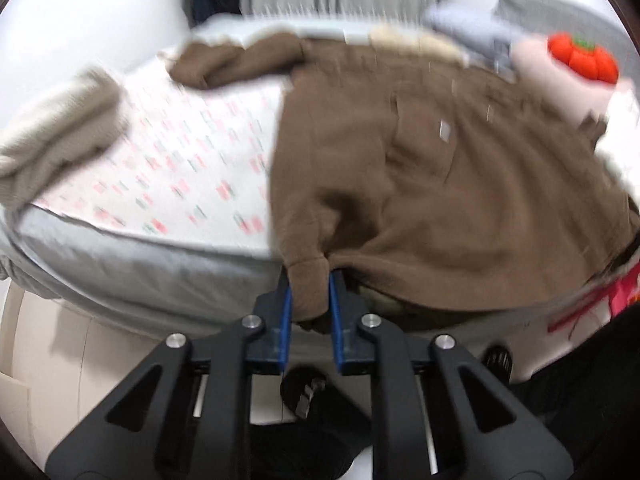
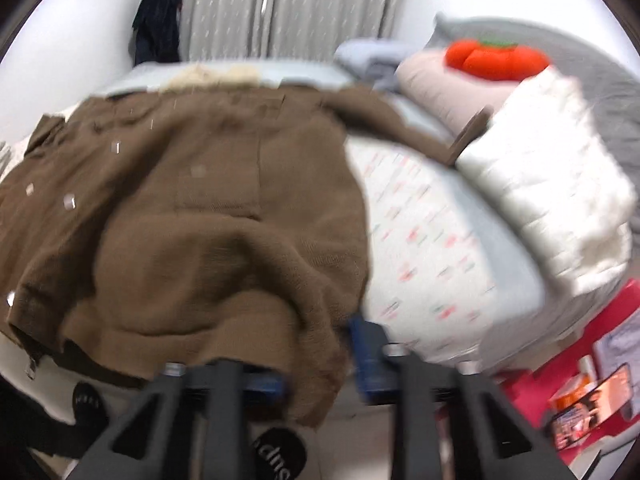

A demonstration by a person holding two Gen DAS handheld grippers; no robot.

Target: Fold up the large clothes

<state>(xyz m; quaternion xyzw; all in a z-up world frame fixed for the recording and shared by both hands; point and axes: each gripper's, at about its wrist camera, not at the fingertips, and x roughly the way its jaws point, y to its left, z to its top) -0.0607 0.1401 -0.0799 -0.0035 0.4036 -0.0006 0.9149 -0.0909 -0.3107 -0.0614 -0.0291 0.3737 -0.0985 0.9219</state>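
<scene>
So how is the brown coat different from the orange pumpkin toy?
The brown coat is big, flat and spread over the bed; the orange pumpkin toy is small, round and puffy. The coat's hem is pinched by the left gripper; the toy sits untouched on pillows. Both look soft.

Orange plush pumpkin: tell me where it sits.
The orange plush pumpkin sits at the upper right in both wrist views, on top of a pale pink pillow at the far end of the bed, beyond the brown sweater.

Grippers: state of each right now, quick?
Left gripper: closed on the bottom hem corner of the brown sweater.
Right gripper: appears closed on the sweater's other hem corner; fabric drapes over the jaws, image blurred.
</scene>
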